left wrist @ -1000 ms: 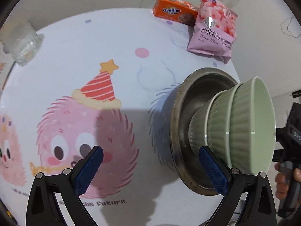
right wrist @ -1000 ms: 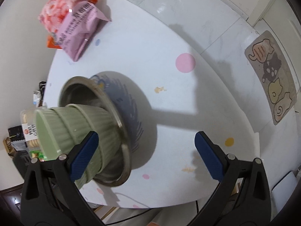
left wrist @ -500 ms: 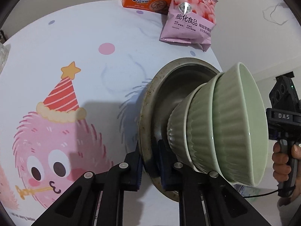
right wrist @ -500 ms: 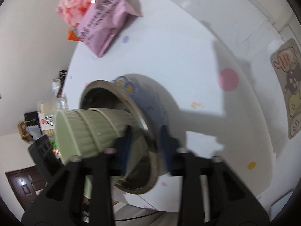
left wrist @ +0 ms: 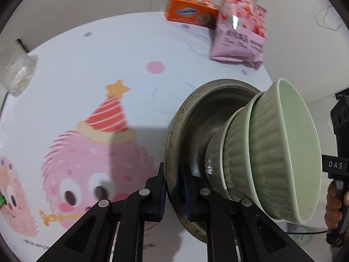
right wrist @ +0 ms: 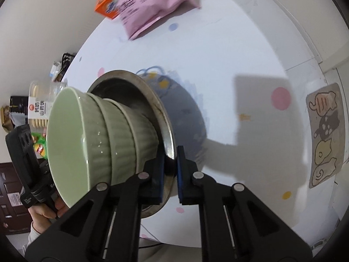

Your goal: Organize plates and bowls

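Both claws newly clamped on metal plate; snack bag beyond.

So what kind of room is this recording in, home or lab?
Most likely a home dining spot: a round table under a cartoon-print cloth, snack packs like the pink bag and orange box at its edge, and a cat-pattern mat on the tiled floor.

free: bench open across left and centre of left-wrist frame | blocked: metal plate with stacked green bowls at right | upper right: pink snack bag, orange box | far left: clear plastic wrap
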{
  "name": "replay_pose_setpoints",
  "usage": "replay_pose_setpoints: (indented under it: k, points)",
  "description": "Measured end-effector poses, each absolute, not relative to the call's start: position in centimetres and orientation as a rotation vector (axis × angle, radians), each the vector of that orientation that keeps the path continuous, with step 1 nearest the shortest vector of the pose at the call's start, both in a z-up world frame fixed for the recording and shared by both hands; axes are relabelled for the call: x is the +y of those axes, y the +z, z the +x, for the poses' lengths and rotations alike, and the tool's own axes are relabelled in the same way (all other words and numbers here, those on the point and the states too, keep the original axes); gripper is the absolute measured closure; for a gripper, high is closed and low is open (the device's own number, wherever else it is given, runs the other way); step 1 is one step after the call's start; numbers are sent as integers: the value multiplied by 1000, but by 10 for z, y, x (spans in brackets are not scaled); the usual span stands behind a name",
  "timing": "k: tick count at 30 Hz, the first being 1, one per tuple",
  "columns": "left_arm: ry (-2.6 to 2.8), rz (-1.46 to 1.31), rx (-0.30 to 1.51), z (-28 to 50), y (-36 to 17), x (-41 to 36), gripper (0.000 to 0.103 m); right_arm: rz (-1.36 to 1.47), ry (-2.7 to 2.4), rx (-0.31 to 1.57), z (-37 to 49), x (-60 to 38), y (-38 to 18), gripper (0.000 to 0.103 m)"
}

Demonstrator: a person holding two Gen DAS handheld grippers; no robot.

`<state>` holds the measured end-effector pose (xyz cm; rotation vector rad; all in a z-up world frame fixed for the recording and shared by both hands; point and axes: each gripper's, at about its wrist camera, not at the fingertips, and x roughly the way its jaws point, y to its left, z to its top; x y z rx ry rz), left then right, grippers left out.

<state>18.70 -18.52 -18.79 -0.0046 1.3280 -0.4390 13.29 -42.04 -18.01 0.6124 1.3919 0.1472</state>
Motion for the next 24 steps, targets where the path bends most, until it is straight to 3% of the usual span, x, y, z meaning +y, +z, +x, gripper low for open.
replay_pose_setpoints:
  k: [24]
  points:
    - [-159, -80, 1185, 163, -180, -7, 89, 322, 386, 1397, 183, -238, -172, 90]
